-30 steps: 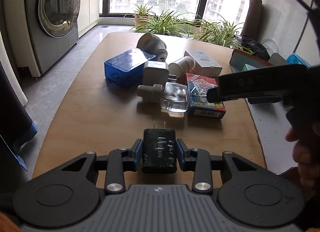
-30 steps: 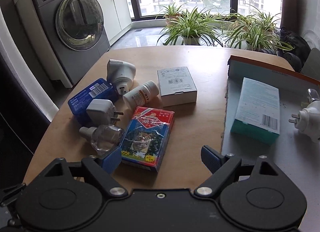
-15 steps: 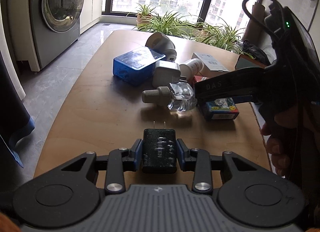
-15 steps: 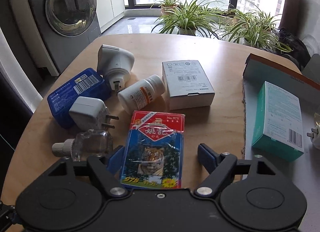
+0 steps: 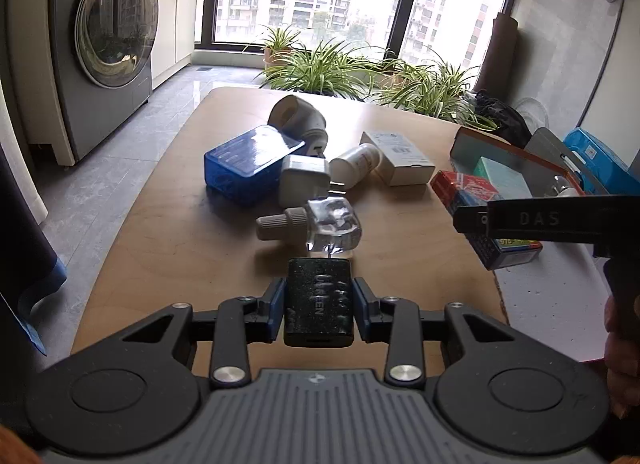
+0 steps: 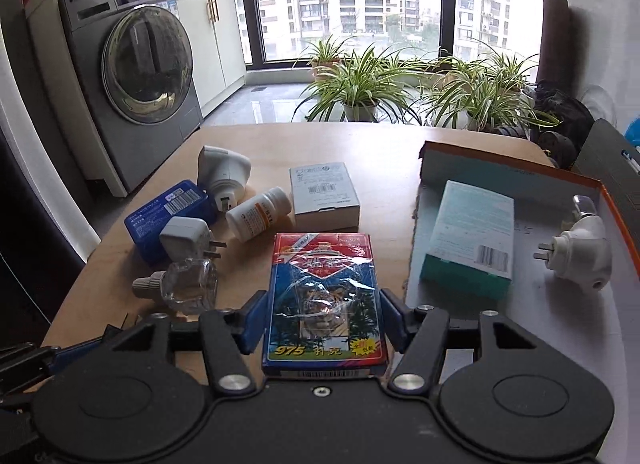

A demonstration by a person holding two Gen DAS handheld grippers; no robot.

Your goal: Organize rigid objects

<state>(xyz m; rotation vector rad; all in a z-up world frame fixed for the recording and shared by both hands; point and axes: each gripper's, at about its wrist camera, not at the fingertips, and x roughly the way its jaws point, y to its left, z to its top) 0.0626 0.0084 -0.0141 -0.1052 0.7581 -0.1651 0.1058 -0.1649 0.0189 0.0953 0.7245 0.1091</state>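
Left gripper [image 5: 319, 300] pinches the black charger [image 5: 319, 301] above the table [image 5: 168, 248] — presumably awaiting sorting. Right gripper [image 6: 323, 314] clamps the card pack [image 6: 324, 296], lifted beside the tray [image 6: 568, 344] — apparently its destination, since a teal box [image 6: 470, 238] already lies there.

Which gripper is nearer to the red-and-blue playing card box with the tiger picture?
Right. The right gripper has its blue fingers on either side of the red-and-blue playing card box. The left gripper, shut on a black charger, sits apart to its left.
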